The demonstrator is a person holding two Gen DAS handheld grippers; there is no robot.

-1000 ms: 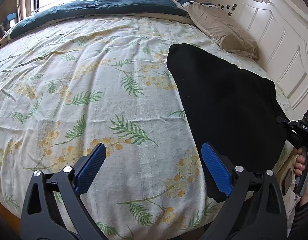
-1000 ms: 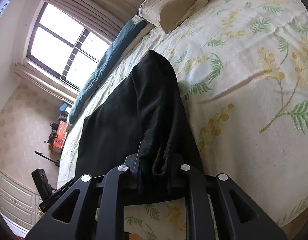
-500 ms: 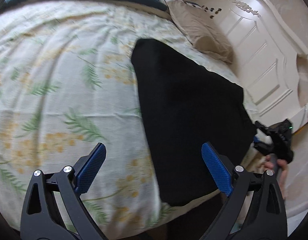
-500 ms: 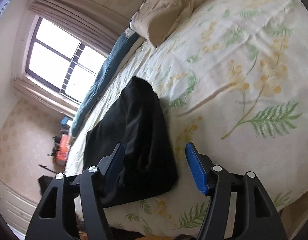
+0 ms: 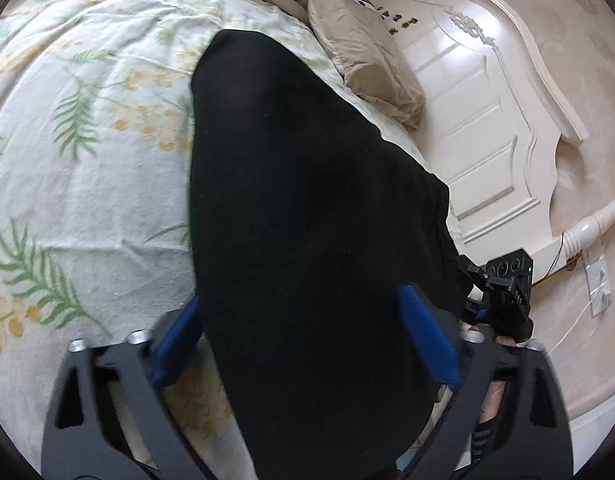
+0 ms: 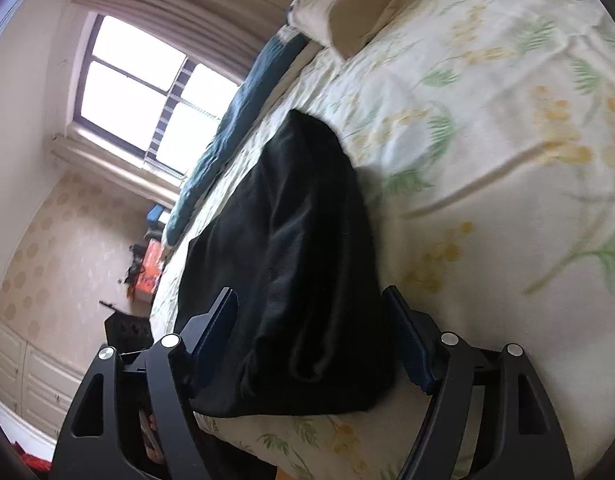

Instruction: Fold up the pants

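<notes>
The black pants [image 5: 303, 216] lie folded flat on the floral bedsheet [image 5: 87, 160], near the bed's edge by the headboard. My left gripper [image 5: 303, 344] is open, its blue pads on either side of the pants' near end, not closed on it. My right gripper [image 6: 315, 340] is open too, its jaws on either side of the thick folded end of the pants [image 6: 299, 264]. The right gripper also shows in the left wrist view [image 5: 503, 300], at the pants' right edge.
A beige pillow [image 5: 363, 56] and a white carved headboard [image 5: 487, 112] lie beyond the pants. A dark blue duvet [image 6: 235, 120] runs along the far side of the bed under the window [image 6: 147, 92]. White cabinets [image 6: 31, 376] stand by the wall.
My right gripper has opened and let go of the pants' end, which now rests on the bed. My left gripper has moved right, over the pants.
</notes>
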